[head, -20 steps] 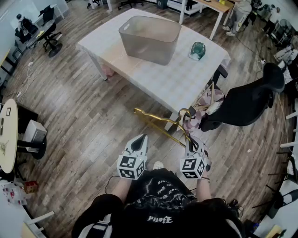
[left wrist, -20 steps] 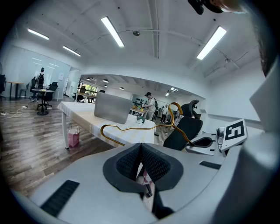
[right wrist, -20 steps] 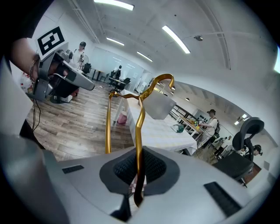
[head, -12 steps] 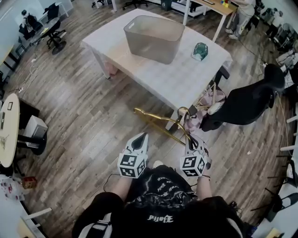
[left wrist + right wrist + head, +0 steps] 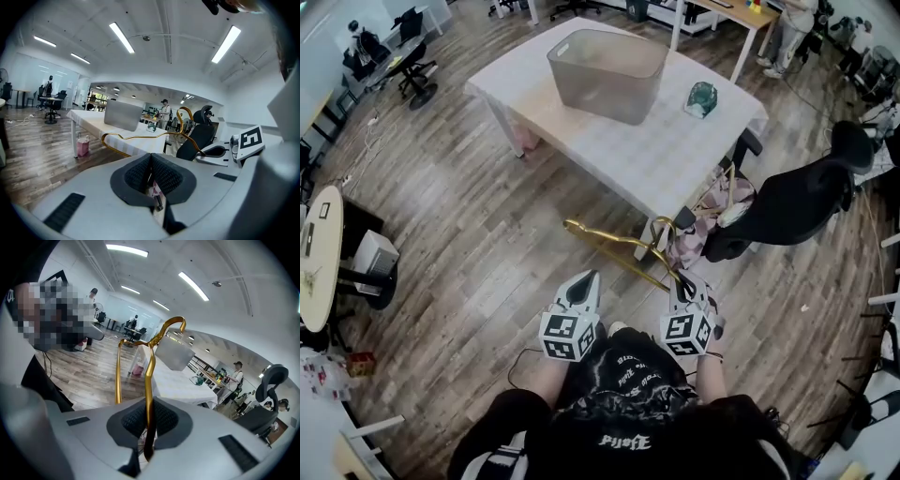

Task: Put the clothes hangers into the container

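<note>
The container (image 5: 602, 89) stood on the far end of the table (image 5: 647, 159), with a small object (image 5: 701, 99) on the table to its right. An office chair (image 5: 787, 202) sat off the table's right corner. Before the table's near edge, the clothes hanger (image 5: 614, 248) reached leftward from the right gripper (image 5: 682, 279) (its wire between the jaws). The left gripper (image 5: 584, 278) sat beside it, clear of the hanger.

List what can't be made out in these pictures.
- Floor of the translucent grey plastic container, head view: partly screened by its near frosted wall.
- The small green object on the white table, head view: too small to identify.
- Gripped end of the gold metal clothes hanger, right gripper view: hidden inside the right hand-held gripper.
</note>
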{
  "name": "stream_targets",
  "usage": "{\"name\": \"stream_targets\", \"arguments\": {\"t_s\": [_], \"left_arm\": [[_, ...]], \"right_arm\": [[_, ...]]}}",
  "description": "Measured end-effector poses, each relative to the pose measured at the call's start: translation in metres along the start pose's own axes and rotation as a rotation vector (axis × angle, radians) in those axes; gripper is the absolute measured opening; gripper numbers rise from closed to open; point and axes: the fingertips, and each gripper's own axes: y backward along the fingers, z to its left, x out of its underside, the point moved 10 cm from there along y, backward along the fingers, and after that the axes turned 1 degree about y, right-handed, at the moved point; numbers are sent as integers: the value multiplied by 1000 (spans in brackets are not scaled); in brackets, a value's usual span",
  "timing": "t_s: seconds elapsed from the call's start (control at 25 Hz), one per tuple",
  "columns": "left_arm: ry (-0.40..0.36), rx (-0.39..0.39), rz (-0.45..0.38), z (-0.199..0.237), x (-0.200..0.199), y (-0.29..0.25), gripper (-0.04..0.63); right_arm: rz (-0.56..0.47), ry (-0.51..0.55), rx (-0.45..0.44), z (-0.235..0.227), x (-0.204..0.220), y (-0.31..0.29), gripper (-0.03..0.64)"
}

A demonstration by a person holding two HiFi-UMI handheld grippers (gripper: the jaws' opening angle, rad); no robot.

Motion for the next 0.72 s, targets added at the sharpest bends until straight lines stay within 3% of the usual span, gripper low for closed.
{"name": "stream_targets", "arguments": {"t_s": [0.32,0.72], "left_arm": [[47,-3,1,10,12,-10,20],[62,-42,9,55,-11,-56,20]], "right_arm": [[-3,29,-27,4,4,-12,11],[-9,6,-55,-15,-20,-66,9]]}}
